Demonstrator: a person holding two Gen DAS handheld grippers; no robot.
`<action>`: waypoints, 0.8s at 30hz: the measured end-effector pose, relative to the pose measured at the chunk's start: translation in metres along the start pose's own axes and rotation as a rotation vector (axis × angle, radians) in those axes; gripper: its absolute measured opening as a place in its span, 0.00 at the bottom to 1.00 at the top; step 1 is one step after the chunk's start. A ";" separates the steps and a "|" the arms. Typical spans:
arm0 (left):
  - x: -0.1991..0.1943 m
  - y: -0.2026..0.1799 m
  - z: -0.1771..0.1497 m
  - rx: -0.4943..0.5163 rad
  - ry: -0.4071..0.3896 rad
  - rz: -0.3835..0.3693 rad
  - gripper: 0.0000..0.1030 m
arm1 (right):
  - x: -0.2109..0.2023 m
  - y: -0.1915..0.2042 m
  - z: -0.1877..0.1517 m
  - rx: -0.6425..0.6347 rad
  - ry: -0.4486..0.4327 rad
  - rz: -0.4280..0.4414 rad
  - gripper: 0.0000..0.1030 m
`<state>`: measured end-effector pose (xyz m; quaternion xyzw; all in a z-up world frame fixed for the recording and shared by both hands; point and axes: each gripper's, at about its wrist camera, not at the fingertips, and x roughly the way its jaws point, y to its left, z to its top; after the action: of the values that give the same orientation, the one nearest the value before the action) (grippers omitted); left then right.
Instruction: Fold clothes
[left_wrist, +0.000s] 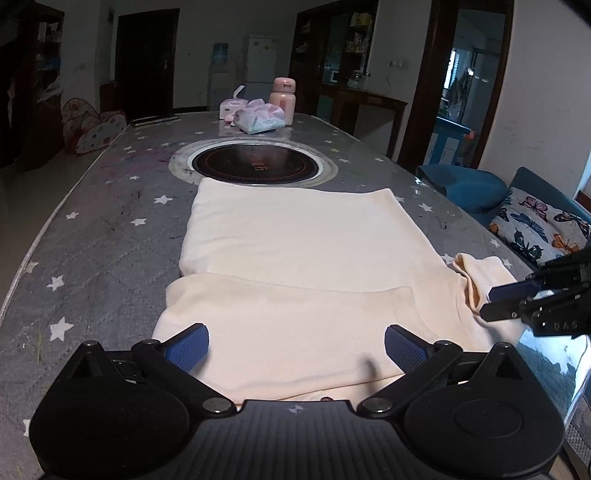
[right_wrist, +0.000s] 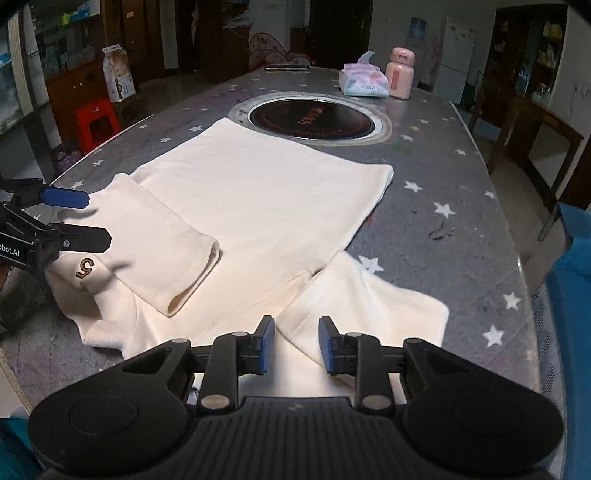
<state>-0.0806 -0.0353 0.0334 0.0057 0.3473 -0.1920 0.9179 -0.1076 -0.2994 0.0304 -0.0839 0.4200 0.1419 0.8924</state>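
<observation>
Left wrist view: left gripper spread wide over the cream shirt, one sleeve folded across, on the starry table. Right wrist view: right gripper parted above the unfolded sleeve; only here a "5" emblem shows.

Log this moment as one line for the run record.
shirt: flat, left sleeve folded in | left gripper: open above it | right gripper: open over right sleeve

I see bare tabletop flanking the shirt; beyond it, tissue packs and pink bottle block.
</observation>
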 end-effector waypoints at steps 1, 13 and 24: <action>0.000 0.000 0.000 -0.003 0.001 0.003 1.00 | 0.002 0.001 0.000 -0.004 0.002 0.001 0.25; -0.004 0.007 0.001 -0.019 -0.011 0.021 1.00 | -0.015 -0.008 0.010 0.065 -0.079 0.038 0.05; -0.015 0.020 0.001 -0.043 -0.043 0.028 1.00 | -0.063 0.012 0.088 0.055 -0.229 0.253 0.05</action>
<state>-0.0828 -0.0120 0.0413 -0.0135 0.3315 -0.1717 0.9276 -0.0860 -0.2757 0.1341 0.0107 0.3267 0.2503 0.9113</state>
